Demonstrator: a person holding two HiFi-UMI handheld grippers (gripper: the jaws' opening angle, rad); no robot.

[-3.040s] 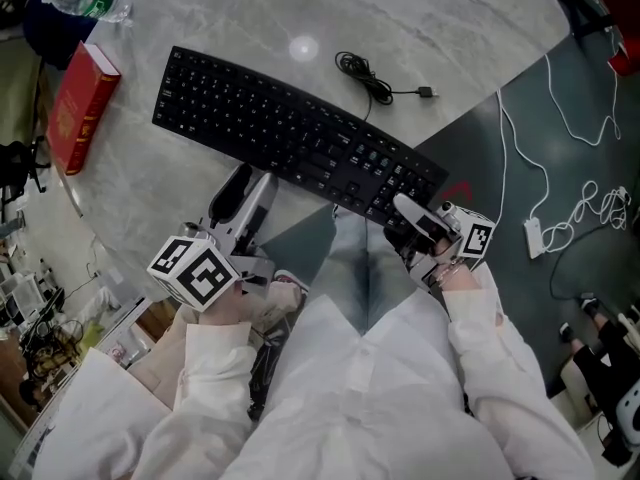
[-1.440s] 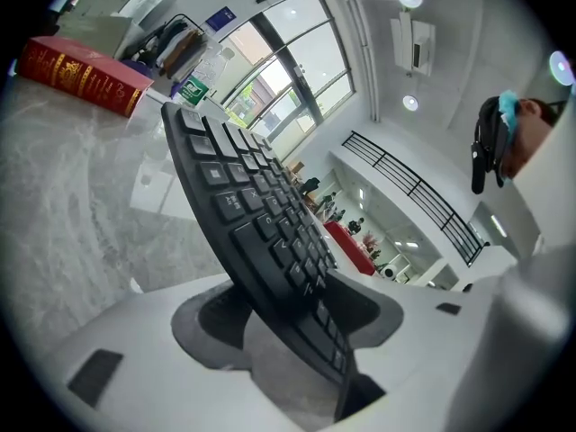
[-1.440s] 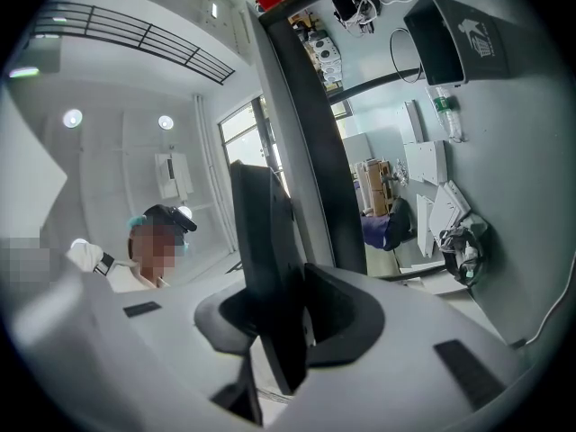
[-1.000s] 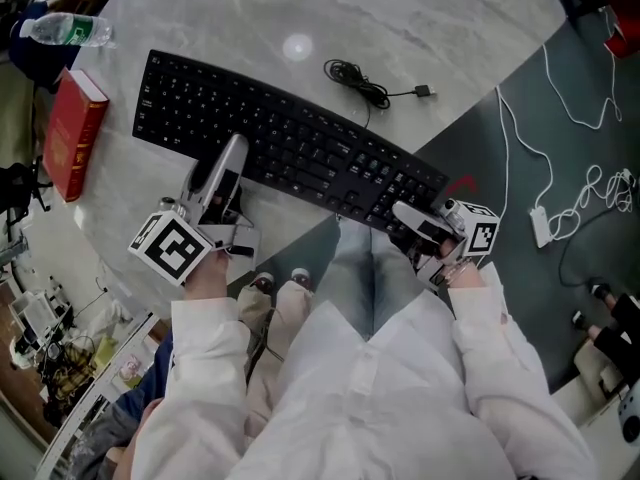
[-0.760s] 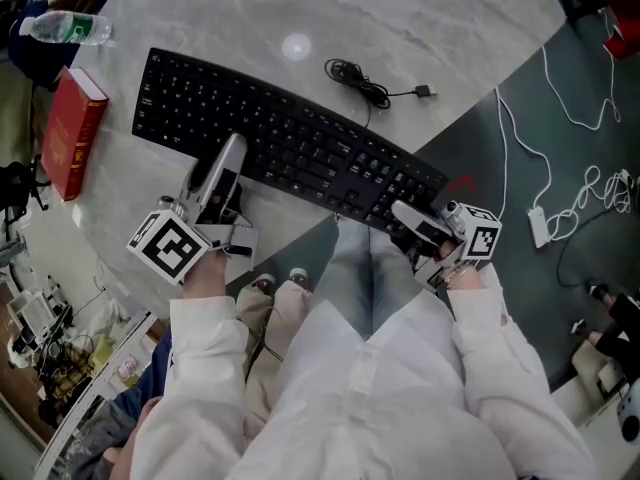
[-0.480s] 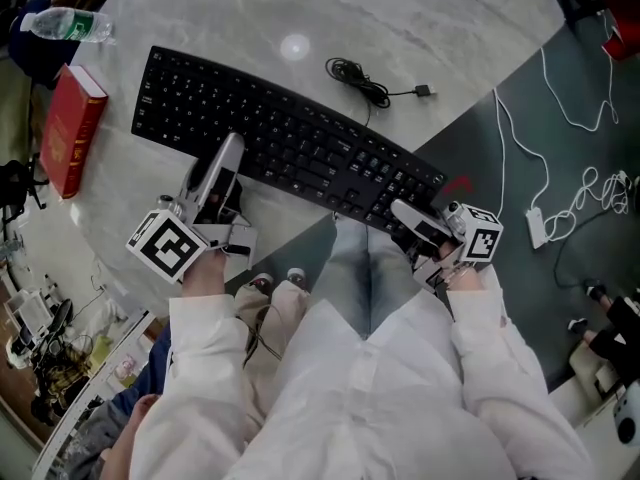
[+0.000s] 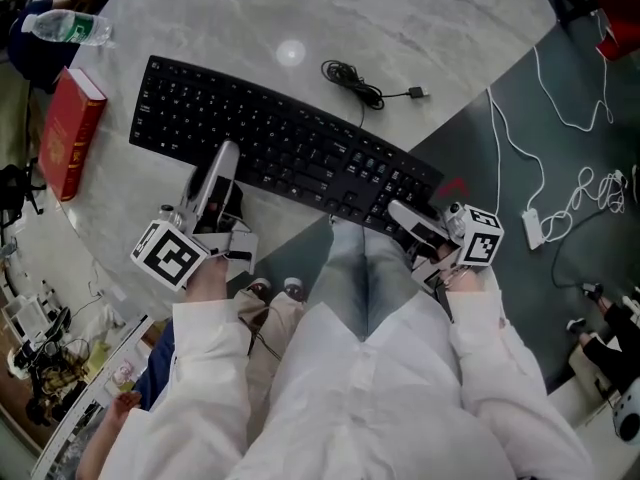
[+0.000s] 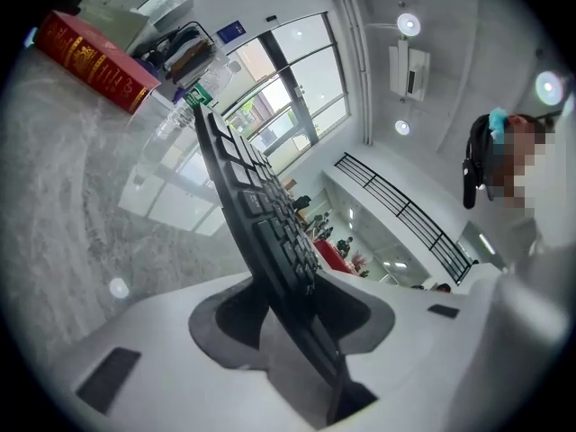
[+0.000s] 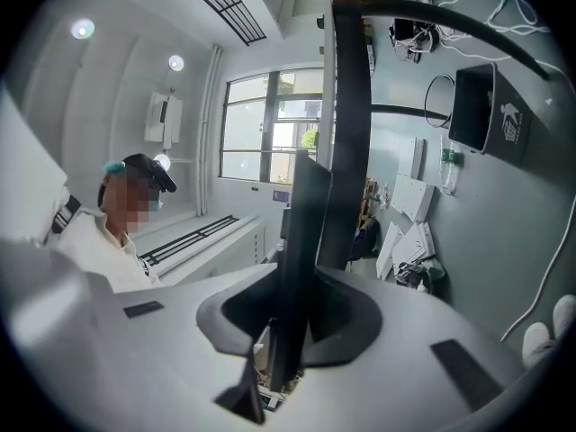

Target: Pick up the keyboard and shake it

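Observation:
The long black keyboard (image 7: 290, 143) lies slantwise across the marble table (image 7: 400, 18), its coiled cable (image 7: 358, 80) behind it. My left gripper (image 7: 222, 168) is shut on its near edge left of the middle. In the left gripper view the keyboard (image 8: 261, 223) runs edge-on between the jaws of my left gripper (image 8: 288, 309), keys facing right. My right gripper (image 7: 402, 214) is shut on the keyboard's right end. The right gripper view shows the dark keyboard edge (image 9: 301, 232) pinched upright in my right gripper (image 9: 288, 327). Whether the keyboard is off the table I cannot tell.
A red book (image 7: 68, 128) and a water bottle (image 7: 65, 26) lie at the table's left edge. The table's curved edge runs just before the person's knees. White cables (image 7: 560, 98) and a power strip (image 7: 530, 230) lie on the dark floor at right.
Three seconds ago my left gripper hung off the keyboard by the table edge; now it grips the near edge. Over the last second the keyboard has shifted slightly and turned more edge-on to the left gripper's camera.

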